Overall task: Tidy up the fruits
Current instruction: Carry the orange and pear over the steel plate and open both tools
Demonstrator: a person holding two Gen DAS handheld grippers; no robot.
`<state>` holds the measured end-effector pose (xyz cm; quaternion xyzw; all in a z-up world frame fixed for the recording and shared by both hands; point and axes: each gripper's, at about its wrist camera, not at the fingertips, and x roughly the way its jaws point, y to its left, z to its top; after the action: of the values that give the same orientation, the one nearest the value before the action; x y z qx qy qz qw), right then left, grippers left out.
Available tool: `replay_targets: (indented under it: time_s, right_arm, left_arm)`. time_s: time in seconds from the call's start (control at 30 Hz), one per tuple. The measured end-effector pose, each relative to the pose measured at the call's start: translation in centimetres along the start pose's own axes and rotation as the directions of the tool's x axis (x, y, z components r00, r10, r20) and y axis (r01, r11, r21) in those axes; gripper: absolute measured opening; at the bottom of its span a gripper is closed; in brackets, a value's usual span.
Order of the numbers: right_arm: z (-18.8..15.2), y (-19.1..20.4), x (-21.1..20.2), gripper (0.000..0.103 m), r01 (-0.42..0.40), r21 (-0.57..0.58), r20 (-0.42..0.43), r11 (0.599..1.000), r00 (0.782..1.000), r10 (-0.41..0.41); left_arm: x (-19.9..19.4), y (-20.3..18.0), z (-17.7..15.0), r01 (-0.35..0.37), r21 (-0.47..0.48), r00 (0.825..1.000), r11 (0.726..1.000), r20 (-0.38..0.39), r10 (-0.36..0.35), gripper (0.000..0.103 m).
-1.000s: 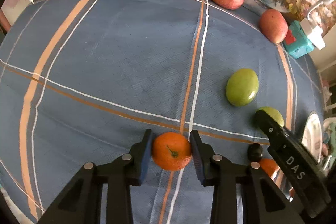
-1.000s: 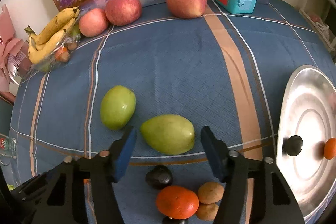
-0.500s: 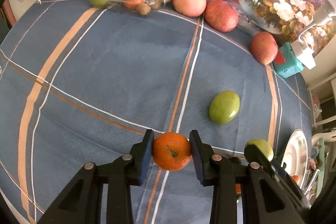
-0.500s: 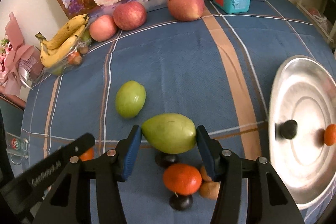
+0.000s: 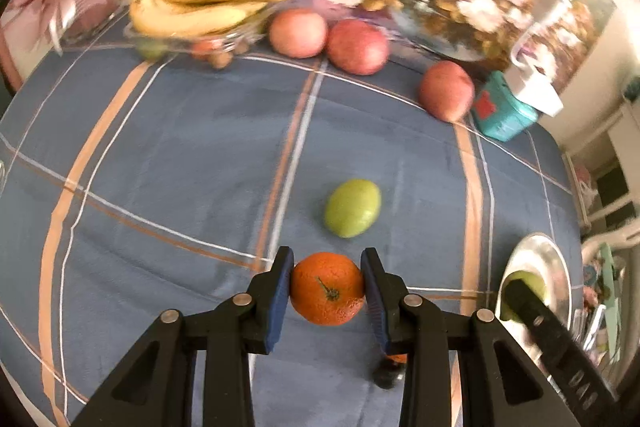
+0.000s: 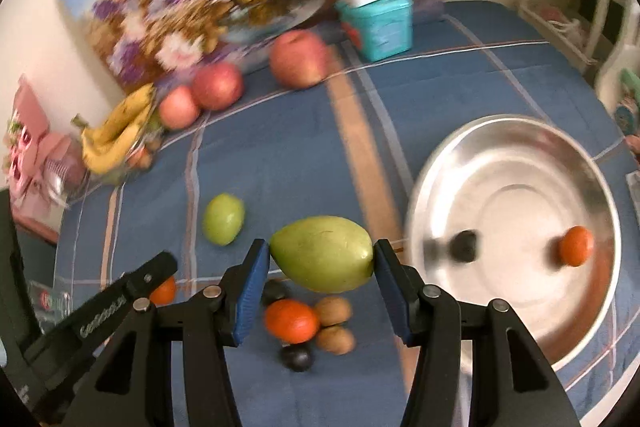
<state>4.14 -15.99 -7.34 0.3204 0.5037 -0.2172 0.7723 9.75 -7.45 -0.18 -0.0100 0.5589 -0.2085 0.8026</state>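
My left gripper [image 5: 326, 287] is shut on an orange tangerine [image 5: 326, 289] and holds it above the blue checked tablecloth. My right gripper [image 6: 320, 263] is shut on a large green mango [image 6: 322, 253], lifted above the cloth to the left of the metal plate [image 6: 516, 163]. That plate holds a small dark fruit [image 6: 462, 245] and a small orange [image 6: 576, 245]. A second green mango [image 5: 352, 213] lies on the cloth; it also shows in the right wrist view [image 6: 223, 219].
Under the right gripper lie a tangerine [image 6: 290, 321], two kiwis [image 6: 334, 325] and dark fruits [image 6: 296, 357]. Bananas in a clear tray [image 5: 200, 7], three red apples [image 5: 358, 45], a teal box [image 5: 504, 115] and a flower painting line the far edge.
Both grippers have risen with their fruit. The right gripper closed on the big mango, lifted it and swung toward the plate. The left carries the tangerine higher, with more table in view.
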Motion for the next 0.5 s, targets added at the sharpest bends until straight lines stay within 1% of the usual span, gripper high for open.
replay_targets:
  time_s: [0.1, 0.2, 0.3, 0.43, 0.5]
  right_arm:
    - [0.7, -2.5, -0.7, 0.055, 0.033, 0.042, 0.013, 0.999, 0.999, -0.033]
    - [1.3, -5.8, -1.3, 0.055, 0.068, 0.108, 0.024, 0.992, 0.997, -0.071]
    - [1.6, -8.9, -2.0, 0.055, 0.090, 0.177, 0.036, 0.980, 0.995, -0.098]
    - [1.8, -12.7, -2.9, 0.055, 0.118, 0.259, 0.051, 0.959, 0.990, -0.135]
    - [1.8, -14.3, -3.3, 0.055, 0.124, 0.289, 0.057, 0.949, 0.988, -0.146]
  left_arm:
    - [-0.2, -2.2, -0.6, -0.001, 0.054, 1.000, 0.999, 0.002, 0.000, 0.037]
    - [-0.1, -4.8, -1.5, 0.026, 0.114, 1.000, 0.993, -0.009, -0.025, 0.037]
    - [-0.1, -7.5, -2.5, 0.051, 0.181, 0.999, 0.982, -0.019, -0.048, 0.037]
    - [0.0, -11.5, -4.2, 0.088, 0.280, 0.996, 0.956, -0.035, -0.081, 0.037]
    - [0.3, -13.7, -5.1, 0.113, 0.333, 0.994, 0.936, -0.047, -0.103, 0.037]
